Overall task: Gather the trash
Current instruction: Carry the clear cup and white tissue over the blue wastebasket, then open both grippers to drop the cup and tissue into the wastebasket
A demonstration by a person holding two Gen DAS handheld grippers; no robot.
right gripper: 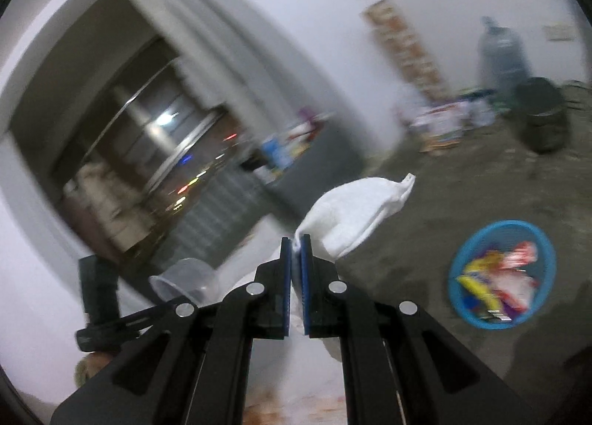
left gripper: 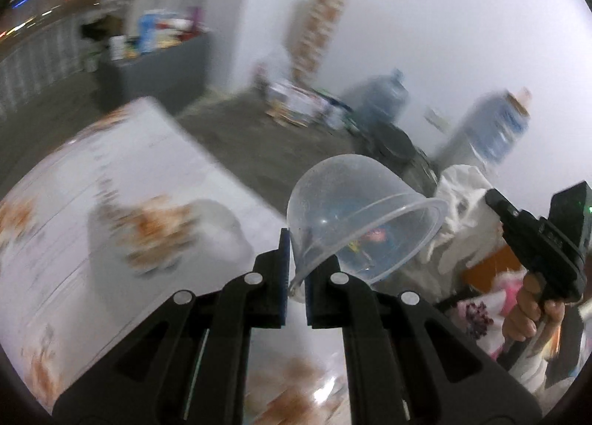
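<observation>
Overhead, the left hand-held gripper [left gripper: 296, 269] pinches the rim of a clear plastic cup [left gripper: 355, 218], its jaws narrowed on the thin wall so the cup hangs mouth-down and tilted above the bench [left gripper: 111, 203], which wears a white cloth printed with orange patterns. Beside it, the right hand-held gripper [right gripper: 295, 258] clamps a crumpled white tissue [right gripper: 355, 214] between its blue pads [right gripper: 305, 277], the paper fanning up and to the right of the fingertips. On the grey floor [right gripper: 462, 173] to the right, a round blue basket [right gripper: 501, 273] lies well apart from the tissue, with colourful wrappers [right gripper: 495, 284] inside it. A dark bin [right gripper: 542, 118] and a large water bottle [right gripper: 501, 55] stand near the white wall [right gripper: 296, 18]. Motion blur softens the background.
</observation>
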